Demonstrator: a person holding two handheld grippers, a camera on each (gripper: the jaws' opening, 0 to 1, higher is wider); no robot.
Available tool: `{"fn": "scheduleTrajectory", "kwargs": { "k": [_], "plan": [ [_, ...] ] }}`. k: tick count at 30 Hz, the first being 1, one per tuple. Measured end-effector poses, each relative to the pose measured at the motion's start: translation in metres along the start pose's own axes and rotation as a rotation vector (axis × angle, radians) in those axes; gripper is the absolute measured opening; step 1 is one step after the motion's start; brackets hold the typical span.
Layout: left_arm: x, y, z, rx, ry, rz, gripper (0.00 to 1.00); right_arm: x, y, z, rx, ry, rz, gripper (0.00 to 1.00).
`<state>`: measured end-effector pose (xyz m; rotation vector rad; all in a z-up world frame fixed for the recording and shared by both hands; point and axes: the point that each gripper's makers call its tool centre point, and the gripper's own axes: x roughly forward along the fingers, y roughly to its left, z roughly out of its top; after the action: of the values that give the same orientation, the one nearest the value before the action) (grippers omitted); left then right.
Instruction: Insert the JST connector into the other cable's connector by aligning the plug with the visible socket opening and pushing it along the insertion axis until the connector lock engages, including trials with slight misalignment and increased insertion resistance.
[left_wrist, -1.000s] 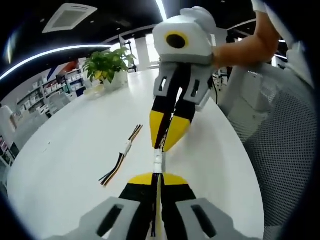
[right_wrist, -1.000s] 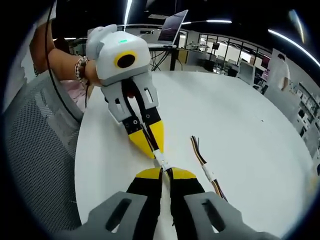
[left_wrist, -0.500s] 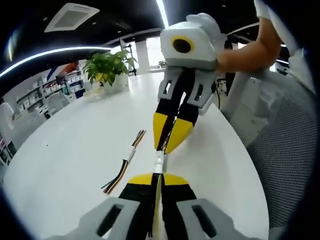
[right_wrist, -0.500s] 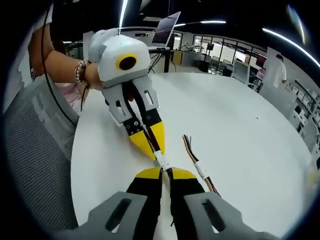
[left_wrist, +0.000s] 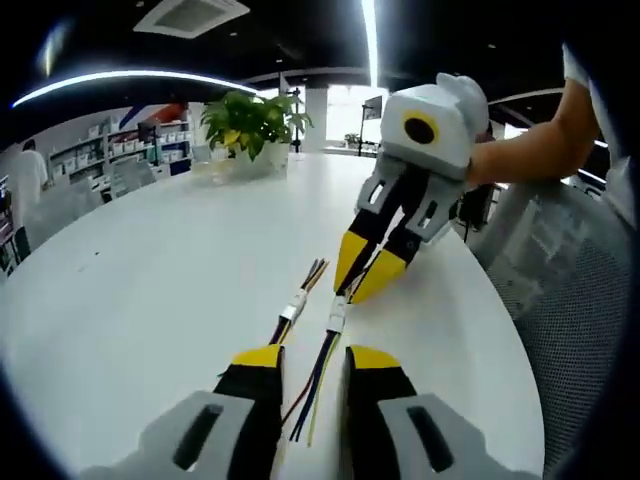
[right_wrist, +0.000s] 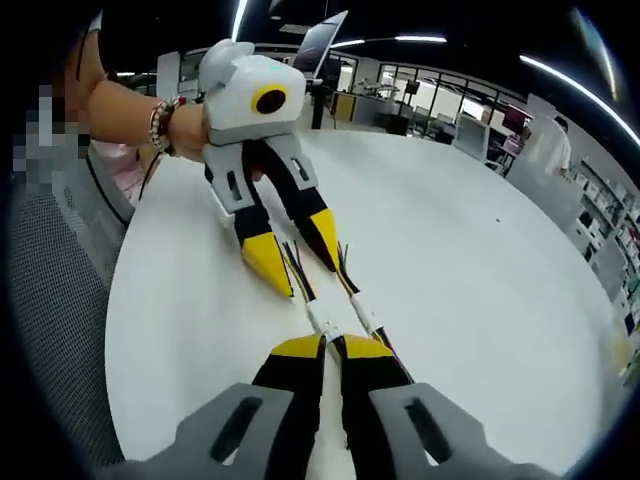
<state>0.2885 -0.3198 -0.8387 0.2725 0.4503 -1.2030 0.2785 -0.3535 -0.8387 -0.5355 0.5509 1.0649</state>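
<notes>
Connector (right_wrist: 322, 322) half hidden between right gripper (right_wrist: 325, 345) fingers.

You are working over a round white table (left_wrist: 130, 290), its smooth top running off toward twelve o'clock in the left gripper view. Two cable sets lie on it side by side: a mated cable (left_wrist: 297, 308) with a white connector at mid-length, at about eleven o'clock from your left jaws, and a second cable (left_wrist: 333, 320) just beside it toward one o'clock, its coloured wires trailing back between those jaws. Far across the top, at eleven o'clock, stands a potted plant (left_wrist: 252, 125) near the table's edge.
</notes>
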Motion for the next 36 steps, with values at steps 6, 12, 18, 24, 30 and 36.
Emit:
{"fn": "scheduleTrajectory", "kwargs": {
  "k": [6,12,18,24,30,36],
  "plan": [
    [0.003,0.000,0.005,-0.072,-0.051,-0.017,0.18,0.004,-0.004,-0.004,0.026,-0.013,0.002,0.03],
    [0.005,-0.005,0.002,-0.080,-0.050,-0.039,0.18,0.007,-0.004,-0.006,0.036,-0.012,-0.015,0.04],
    [0.003,-0.010,0.003,-0.056,-0.040,-0.038,0.18,0.005,0.001,-0.005,0.060,-0.010,0.008,0.06],
    [-0.011,-0.010,0.018,-0.013,-0.082,-0.033,0.22,-0.007,-0.002,0.011,0.111,-0.043,0.001,0.13],
    [-0.026,-0.003,0.047,-0.088,-0.167,0.023,0.45,-0.026,-0.011,0.028,0.157,-0.092,-0.050,0.27],
    [-0.043,-0.003,0.071,-0.202,-0.223,0.060,0.83,-0.051,-0.016,0.048,0.216,-0.161,-0.109,0.43]
  ]
}}
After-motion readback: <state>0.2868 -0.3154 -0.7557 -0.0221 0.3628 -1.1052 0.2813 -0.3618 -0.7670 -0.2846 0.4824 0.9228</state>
